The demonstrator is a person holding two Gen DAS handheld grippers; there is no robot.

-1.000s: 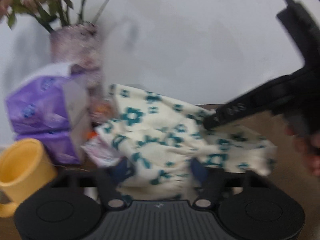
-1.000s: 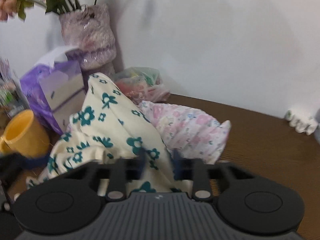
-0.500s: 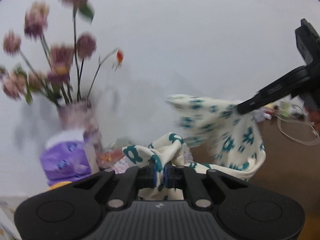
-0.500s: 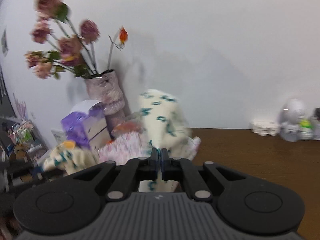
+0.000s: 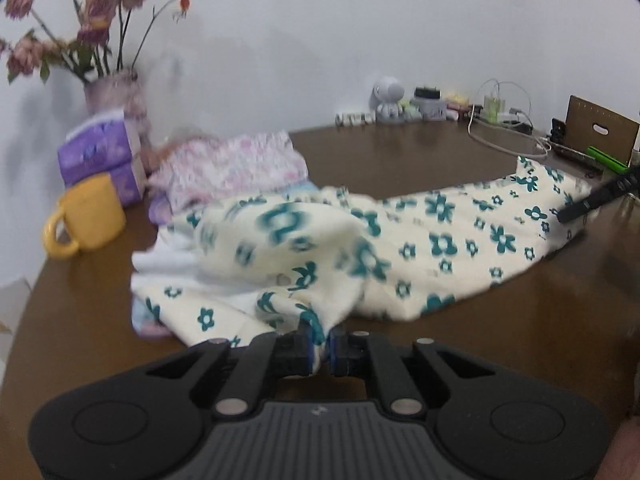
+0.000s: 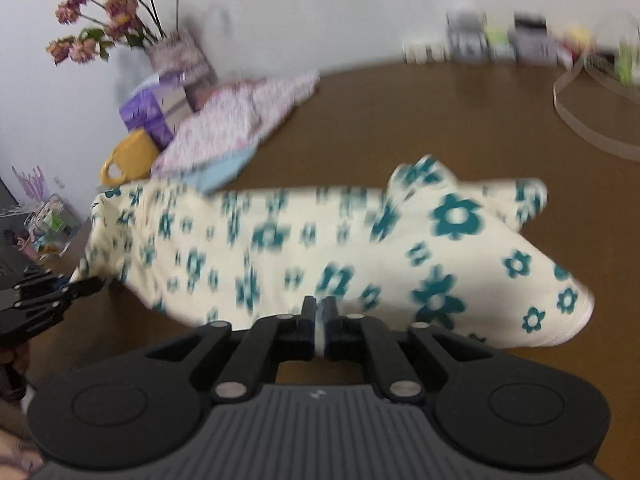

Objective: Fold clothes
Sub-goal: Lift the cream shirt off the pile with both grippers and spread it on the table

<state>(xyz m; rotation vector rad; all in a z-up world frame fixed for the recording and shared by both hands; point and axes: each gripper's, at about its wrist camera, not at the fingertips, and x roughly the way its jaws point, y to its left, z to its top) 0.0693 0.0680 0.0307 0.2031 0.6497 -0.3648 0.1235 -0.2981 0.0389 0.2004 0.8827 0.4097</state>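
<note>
A: Item 1, cream floral garment (image 5: 400,248): where?

B: Off the pile, now stretched over the brown table (image 5: 440,152) between 2 grippers.

A: Grips?

B: Left gripper (image 5: 320,346) and right gripper (image 6: 319,320): jaws easing apart, cloth still pinched. A second ago bunched; ready to lay flat.

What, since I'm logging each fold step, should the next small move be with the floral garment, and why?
Probably lower the floral garment onto the bare table and let go. It hangs stretched between the left tongs and the right tongs, bunched near the left end, and both pairs of jaws are opening with cloth between them.
</note>
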